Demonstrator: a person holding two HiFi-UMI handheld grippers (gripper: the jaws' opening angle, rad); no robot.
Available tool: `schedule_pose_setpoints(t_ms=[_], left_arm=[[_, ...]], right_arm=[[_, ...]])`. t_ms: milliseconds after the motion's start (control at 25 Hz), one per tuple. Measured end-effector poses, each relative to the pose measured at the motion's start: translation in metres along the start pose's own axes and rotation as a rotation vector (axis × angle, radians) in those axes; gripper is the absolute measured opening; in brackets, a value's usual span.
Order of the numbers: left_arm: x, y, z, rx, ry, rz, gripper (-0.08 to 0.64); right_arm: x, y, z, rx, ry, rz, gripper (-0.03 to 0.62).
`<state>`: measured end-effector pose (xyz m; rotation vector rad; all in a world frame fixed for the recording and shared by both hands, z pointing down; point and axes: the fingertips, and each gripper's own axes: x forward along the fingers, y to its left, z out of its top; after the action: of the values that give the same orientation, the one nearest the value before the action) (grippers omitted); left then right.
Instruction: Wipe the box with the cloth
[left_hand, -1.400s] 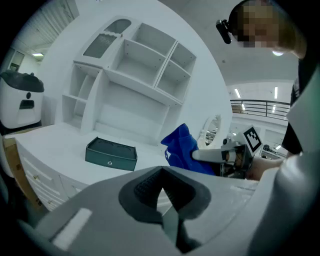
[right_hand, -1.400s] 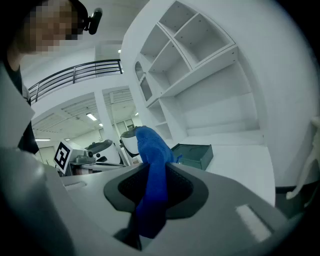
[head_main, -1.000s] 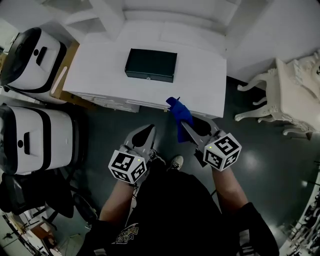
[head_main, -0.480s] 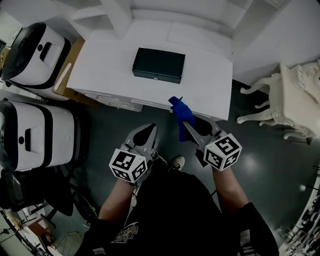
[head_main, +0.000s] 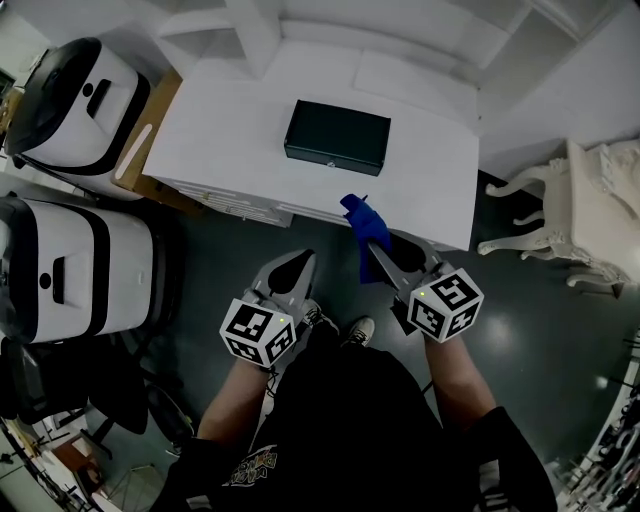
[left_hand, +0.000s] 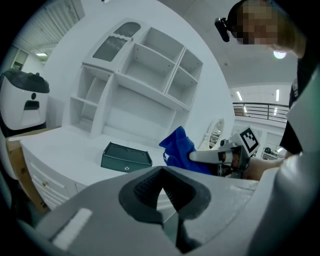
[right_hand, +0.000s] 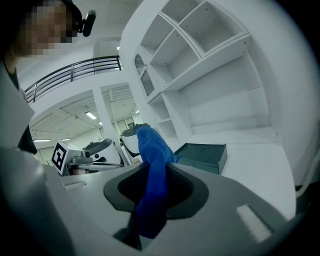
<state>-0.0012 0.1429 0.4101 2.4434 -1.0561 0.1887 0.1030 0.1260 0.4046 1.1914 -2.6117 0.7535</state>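
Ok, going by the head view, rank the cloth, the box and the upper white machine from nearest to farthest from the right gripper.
1. Blue cloth: clamped in the right gripper.
2. Dark green box: ahead, on the table.
3. Upper white machine: far left, past the table.

We wear a black top (head_main: 350, 420) with short sleeves and a pale printed emblem (head_main: 255, 465) on its left side. Just ahead of the top show our pale sneakers (head_main: 352, 326). Beyond the top, the left gripper (head_main: 290, 258) and right gripper (head_main: 374, 243) share light-grey shells narrowing to dark ribbed pads (left_hand: 142, 187). Each carries, on its end nearest the top, a white cube (head_main: 257, 333) printed with black square markers.
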Motion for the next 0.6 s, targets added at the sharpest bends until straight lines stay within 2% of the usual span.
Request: schedule_pose_setpoints(t_ms=[600], left_arm=[[-0.016,0.068,0.012,-0.013,-0.006,-0.025,0.0]], right_arm=[[0.077,0.025,0.011,-0.008,0.029,-0.011,0.118]])
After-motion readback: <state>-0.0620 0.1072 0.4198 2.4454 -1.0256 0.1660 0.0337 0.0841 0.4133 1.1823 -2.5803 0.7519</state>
